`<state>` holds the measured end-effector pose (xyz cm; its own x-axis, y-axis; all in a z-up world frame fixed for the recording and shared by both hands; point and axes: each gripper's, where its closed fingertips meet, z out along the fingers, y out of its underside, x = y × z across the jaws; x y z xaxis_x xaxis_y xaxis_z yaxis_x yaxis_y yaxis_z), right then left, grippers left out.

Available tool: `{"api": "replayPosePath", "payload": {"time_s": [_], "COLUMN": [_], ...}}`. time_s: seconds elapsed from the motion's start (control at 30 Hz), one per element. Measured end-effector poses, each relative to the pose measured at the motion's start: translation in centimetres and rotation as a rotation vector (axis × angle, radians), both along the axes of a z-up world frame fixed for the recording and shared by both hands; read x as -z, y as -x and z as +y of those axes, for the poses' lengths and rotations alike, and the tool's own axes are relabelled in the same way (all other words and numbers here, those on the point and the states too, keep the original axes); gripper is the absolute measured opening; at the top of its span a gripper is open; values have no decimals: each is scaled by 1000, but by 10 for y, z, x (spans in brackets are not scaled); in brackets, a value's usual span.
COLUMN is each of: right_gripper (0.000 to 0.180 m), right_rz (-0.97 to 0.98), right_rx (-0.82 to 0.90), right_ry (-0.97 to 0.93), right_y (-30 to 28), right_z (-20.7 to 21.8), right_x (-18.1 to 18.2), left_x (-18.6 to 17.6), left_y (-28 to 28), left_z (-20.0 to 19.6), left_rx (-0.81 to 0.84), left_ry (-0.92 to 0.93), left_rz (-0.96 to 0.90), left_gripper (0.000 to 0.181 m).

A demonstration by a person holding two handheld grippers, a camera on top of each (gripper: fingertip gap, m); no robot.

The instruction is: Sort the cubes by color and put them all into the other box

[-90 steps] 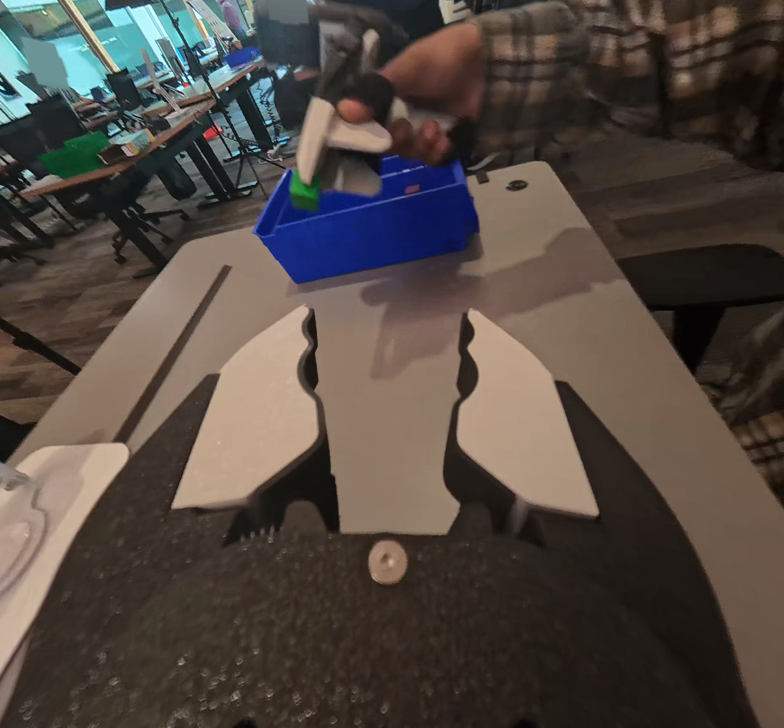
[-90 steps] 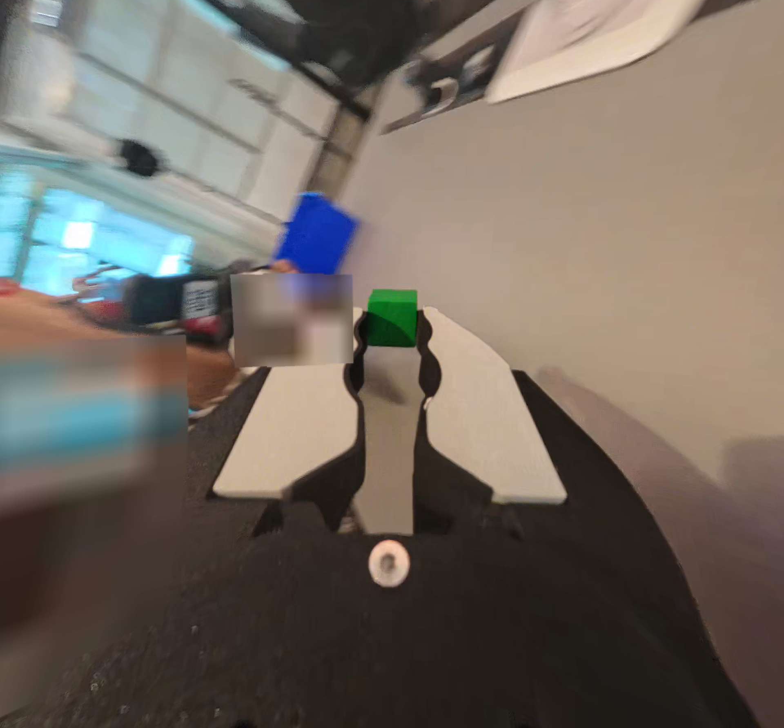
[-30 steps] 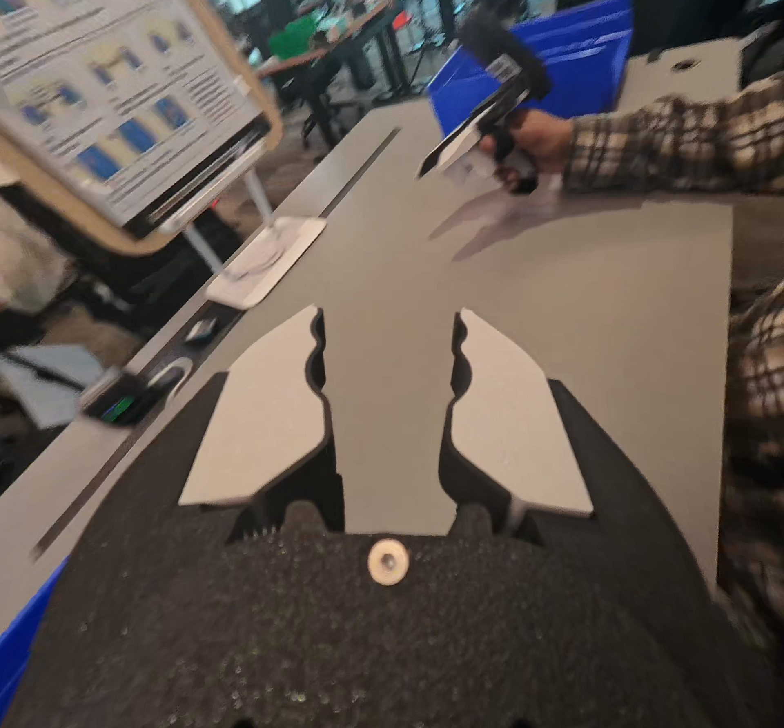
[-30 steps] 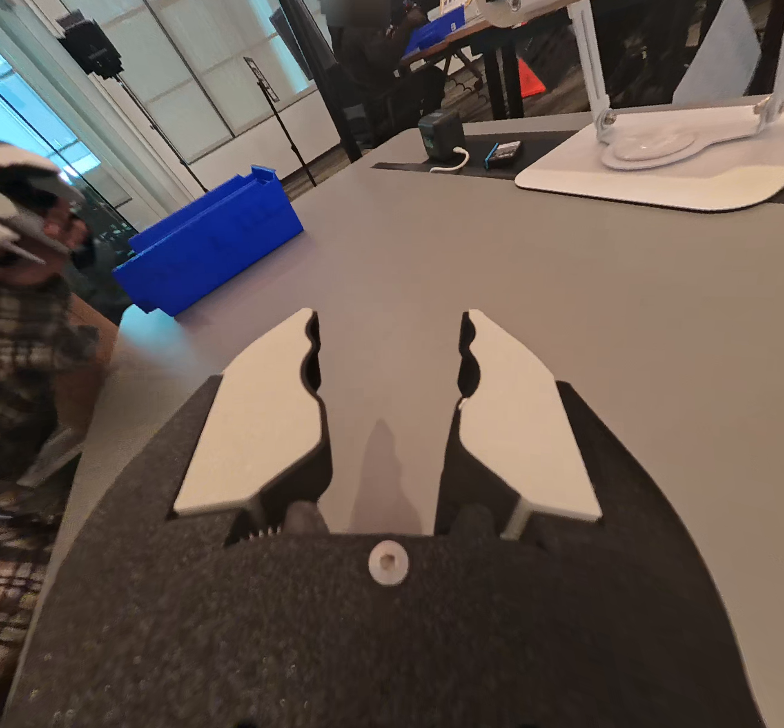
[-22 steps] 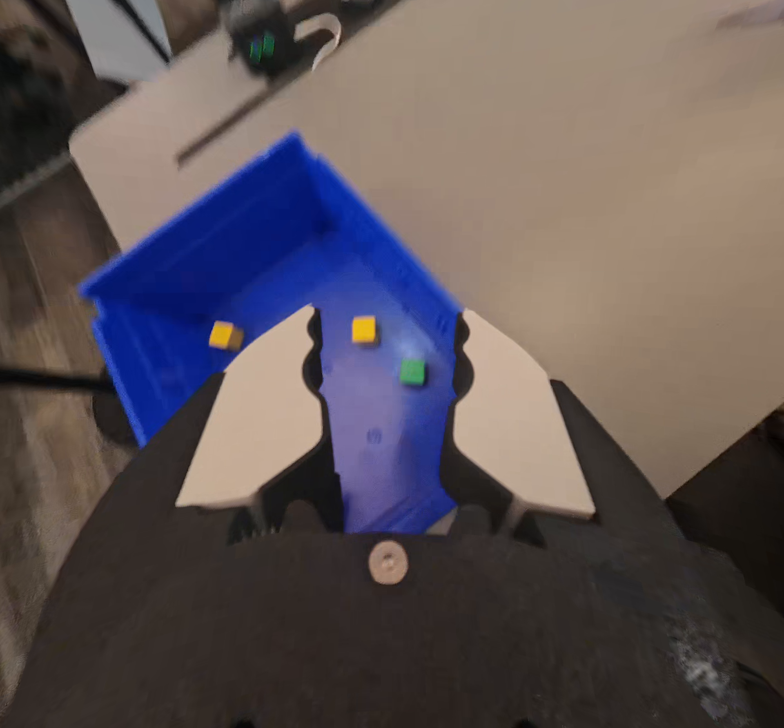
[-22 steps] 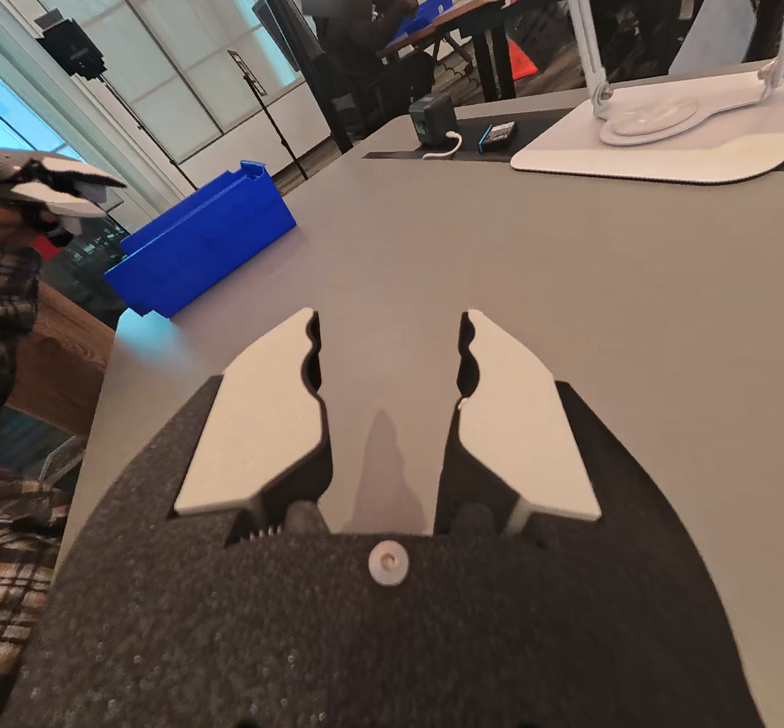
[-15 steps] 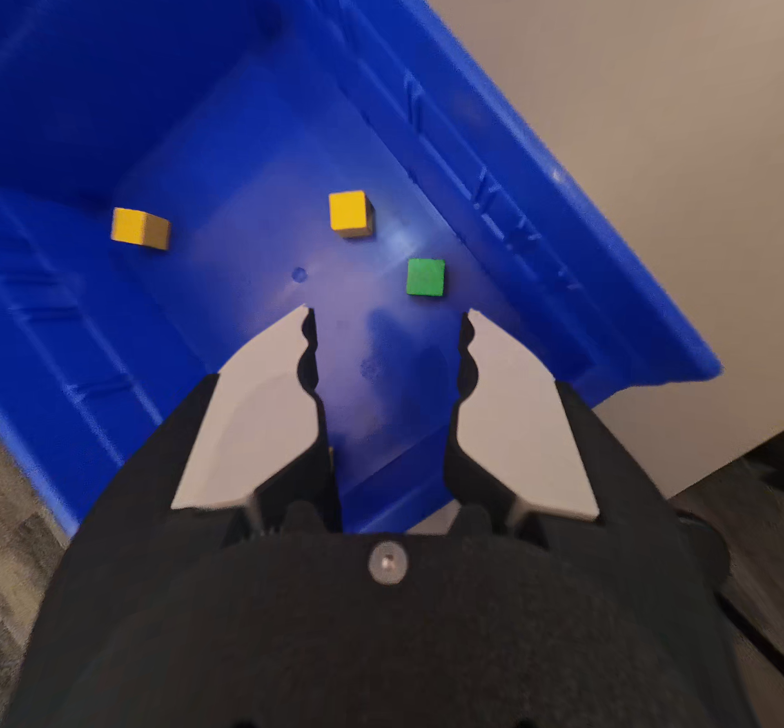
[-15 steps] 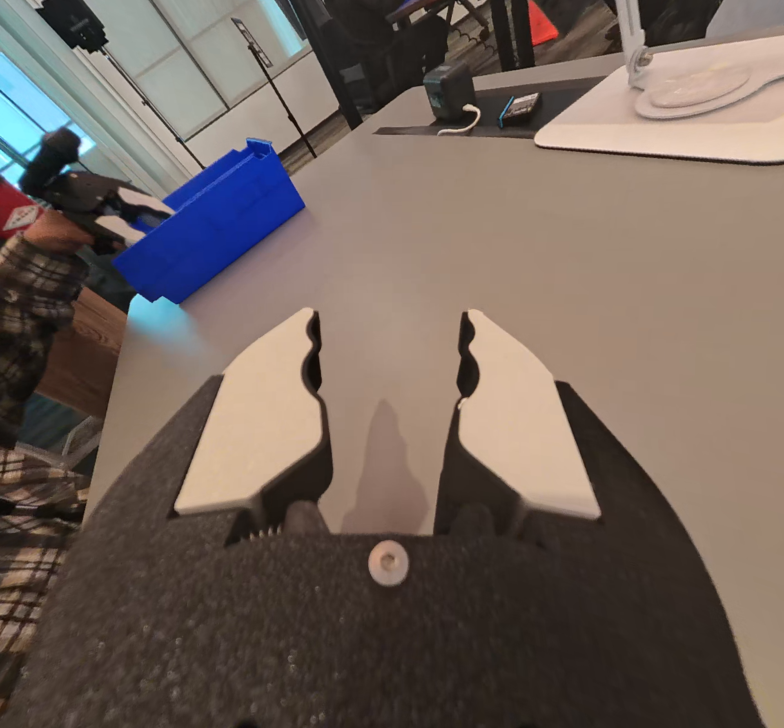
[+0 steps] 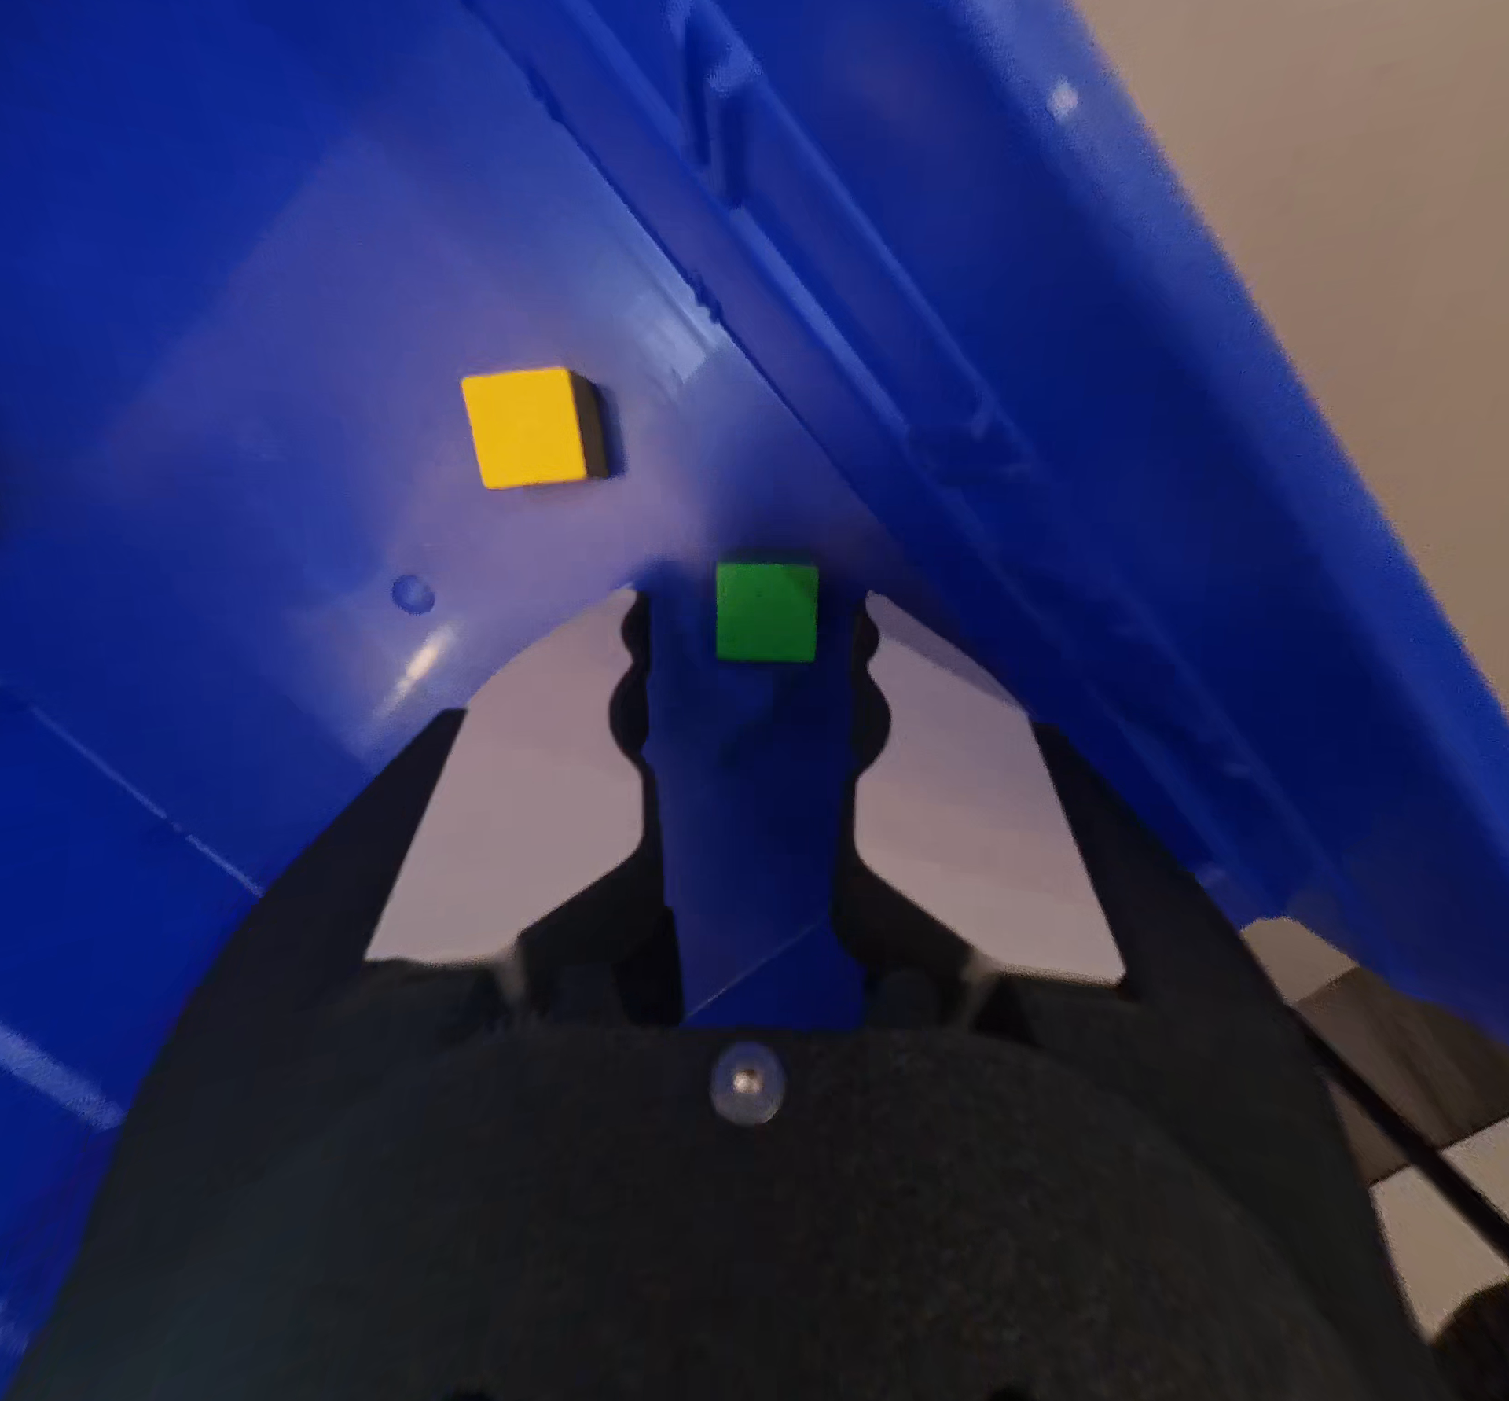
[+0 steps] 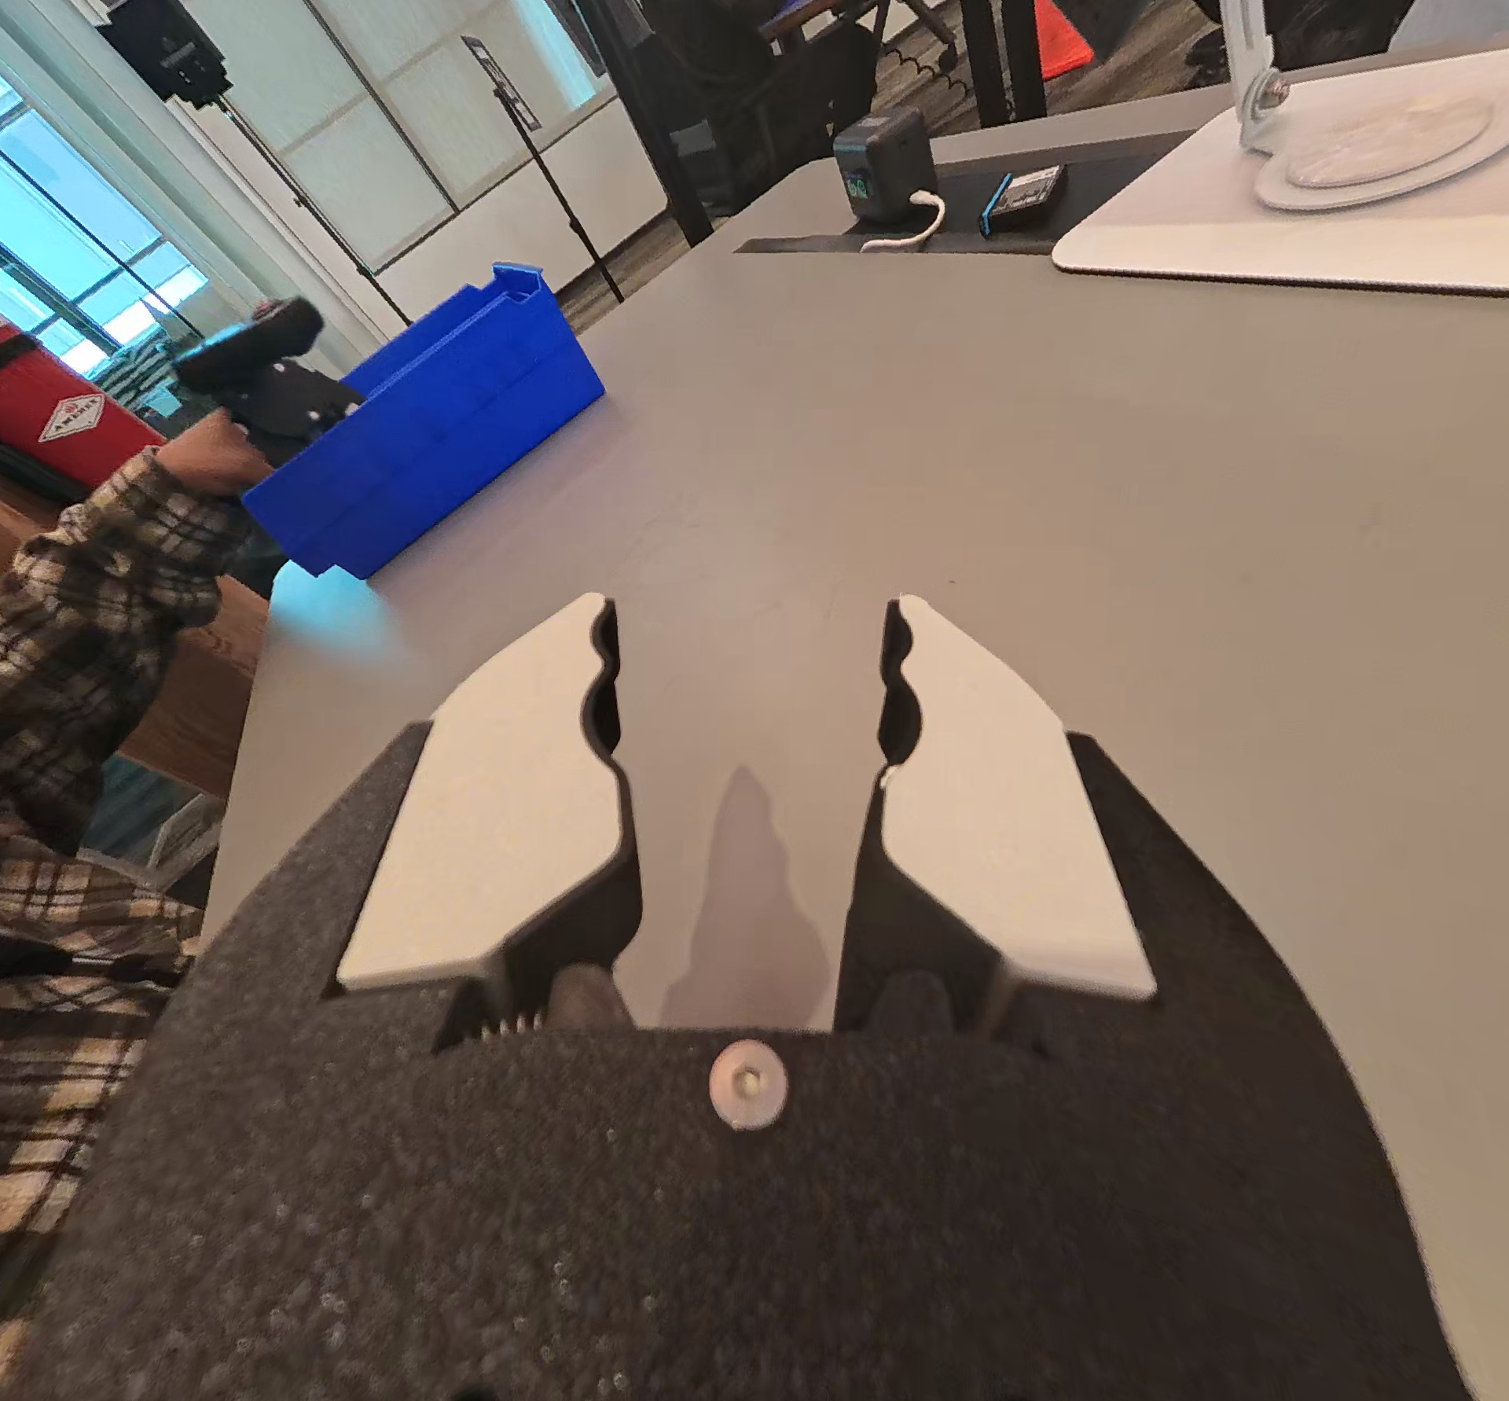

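Left tongs (image 9: 751, 610) are down inside the blue plastic bin (image 9: 939, 283), pointed at the bin floor, lined up w/ the small green cube (image 9: 766, 612). Cube sits on the floor close to the bin's right inner wall, between the two tips. Tongs are parted wider than the cube: blue floor shows between cube and the left tip, less gap on the right tip. Contact not confirmed; can't tell if the right tip touches. Not gripping yet.

Judgement: this placement = pre-grasp straddle, so a squeeze takes the green cube w/o touching its neighbour. The yellow cube (image 9: 531, 426) lies farther in and to the left, apart from the green one, outside the tongs' span. Wall proximity is the risk: right tip has little room, could ride the wall rib or push the cube sideways.

Right tongs (image 10: 750, 676) hover low over the bare grey table (image 10: 1061, 545), spread wide, holding nothing, touching nothing. Likely parked clear while the left side works.

From the right wrist view the same blue bin (image 10: 441, 422) sits at the table's far-left edge; left tongs' black body (image 10: 278, 382) and the person's hand (image 10: 214, 455) in a plaid sleeve (image 10: 98, 594) reach into it. The destination box isn't in view.
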<state>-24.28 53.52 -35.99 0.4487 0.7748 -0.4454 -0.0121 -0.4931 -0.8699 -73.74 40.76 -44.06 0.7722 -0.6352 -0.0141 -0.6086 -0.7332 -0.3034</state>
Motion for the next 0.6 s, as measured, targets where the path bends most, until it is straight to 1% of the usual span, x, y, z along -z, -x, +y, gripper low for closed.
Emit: {"api": "replayPosePath", "payload": {"time_s": [0.03,0.13,0.17,0.23,0.3,0.37,0.47,0.53,0.6], "right_gripper": [61,61,60,60,59,58,58,58,58], "right_rz": [4,40,61,93,98,92,95,119,160], "right_rx": [0,-9,-14,-22,-25,-27,-37,-47,-75], "right_ry": [-1,17,23,21,-1,-17,-4,17,45], "right_y": [0,0,1,2,1,1,1,3,6], "right_z": [0,-3,-5,-8,-11,-14,-18,-19,-21], "right_x": [-1,-4,-7,-17,-25,-32,-41,-48,-58], "left_x": [0,0,0,0,-9,-35,-99,-146,-188], "left_y": [-2,0,-1,0,8,13,-6,-43,-92], "left_z": [2,6,6,5,12,27,55,68,74], "left_rx": [-9,-18,-15,-7,-11,-36,-1,91,200], "left_ry": [4,14,34,74,39,-69,-333,-529,-705], "left_rz": [-24,-15,-15,1,43,37,-39,-109,-203], "left_gripper": [45,26,23,23,23,22,22,22,22]}}
